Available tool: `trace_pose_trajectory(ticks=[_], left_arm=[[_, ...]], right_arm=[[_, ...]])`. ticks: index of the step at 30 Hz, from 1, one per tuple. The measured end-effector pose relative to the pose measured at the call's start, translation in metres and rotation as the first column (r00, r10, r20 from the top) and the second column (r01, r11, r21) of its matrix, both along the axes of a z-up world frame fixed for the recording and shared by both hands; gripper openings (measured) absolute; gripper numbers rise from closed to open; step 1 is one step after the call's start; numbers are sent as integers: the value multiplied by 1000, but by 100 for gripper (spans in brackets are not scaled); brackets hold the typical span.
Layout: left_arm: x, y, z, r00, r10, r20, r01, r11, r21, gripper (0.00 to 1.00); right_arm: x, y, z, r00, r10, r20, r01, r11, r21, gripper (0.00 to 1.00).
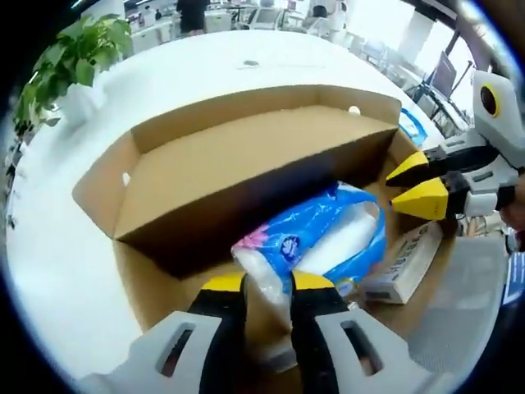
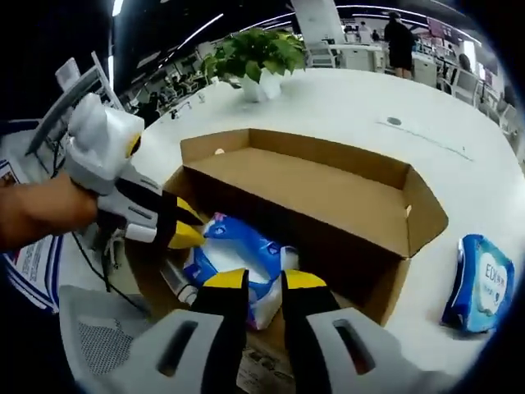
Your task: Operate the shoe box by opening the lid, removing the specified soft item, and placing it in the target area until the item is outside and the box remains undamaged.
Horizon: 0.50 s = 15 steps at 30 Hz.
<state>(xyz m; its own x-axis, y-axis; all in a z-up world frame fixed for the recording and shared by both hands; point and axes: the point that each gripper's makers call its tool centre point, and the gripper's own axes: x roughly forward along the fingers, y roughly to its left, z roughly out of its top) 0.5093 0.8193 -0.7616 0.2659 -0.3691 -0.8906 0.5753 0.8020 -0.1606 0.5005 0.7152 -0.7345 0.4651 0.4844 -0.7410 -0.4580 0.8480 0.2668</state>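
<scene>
Lying inside the open cardboard shoe box, a blue-and-white soft plastic pack rests on the box floor, toward the box's near side in the left gripper view. The box lid is folded back and stands open, its brown inner face showing.

Left gripper: its yellow-tipped jaws stand a narrow gap apart, and the white end of the pack lies between them; whether the tips actually press on it cannot be told. In the right gripper view this gripper comes in from 9 o'clock, held by a person's hand, its yellow tips touching or just beside the pack.

Right gripper: jaws a narrow gap apart at 6 o'clock, the pack's edge showing between and beyond the tips; contact cannot be confirmed. In the left gripper view it sits at 3 o'clock, tips slightly parted over the box's right end.

A flat printed carton lies in the box just beside the pack at 4 o'clock in the left gripper view.

The box stands on a white table. A second blue pack lies on the table outside the box, at 4 o'clock in the right gripper view. A potted green plant stands on the table at 12 o'clock, well apart from the box.
</scene>
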Motion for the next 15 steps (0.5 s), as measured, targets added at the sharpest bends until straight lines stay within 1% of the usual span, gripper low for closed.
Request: trace_pose_trajectory(ticks=[2, 3, 5, 6, 7, 9, 10, 11, 13, 15], left_arm=[[-1, 0, -2, 1000, 4, -9, -4, 1000, -2, 19], [0, 0, -3, 1000, 6, -11, -6, 1000, -3, 19], [0, -1, -3, 1000, 11, -17, -11, 1000, -9, 19], [1, 0, -3, 1000, 15, -20, -15, 1000, -11, 19], [1, 0, -3, 1000, 17, -23, -17, 1000, -13, 18], [1, 0, -3, 999, 25, -30, -25, 999, -19, 18], [1, 0, -3, 999, 31, -38, -32, 999, -26, 18], [1, 0, -4, 998, 37, -43, -39, 999, -31, 18], [-1, -3, -3, 993, 85, -82, -91, 993, -72, 16], [-1, 1, -7, 994, 74, -85, -80, 995, -60, 14]], right_arm=[[0, -2, -9, 1000, -2, -31, 1, 1000, -25, 15], [2, -2, -11, 1000, -5, -29, 4, 1000, -22, 15], [5, -2, -14, 998, -25, -51, 24, 999, -21, 15], [9, -1, -14, 998, -36, -57, 35, 999, -7, 15], [11, 0, -15, 998, -36, -61, 35, 999, -11, 15], [11, 1, -20, 997, -20, -78, 17, 999, -38, 15], [8, 0, -25, 995, -5, -101, -2, 998, -69, 15], [6, -1, -28, 993, -5, -115, -4, 996, -84, 15], [5, -1, -32, 991, -11, -136, 0, 996, -84, 13], [4, -3, -35, 988, -18, -153, 3, 995, -96, 11]])
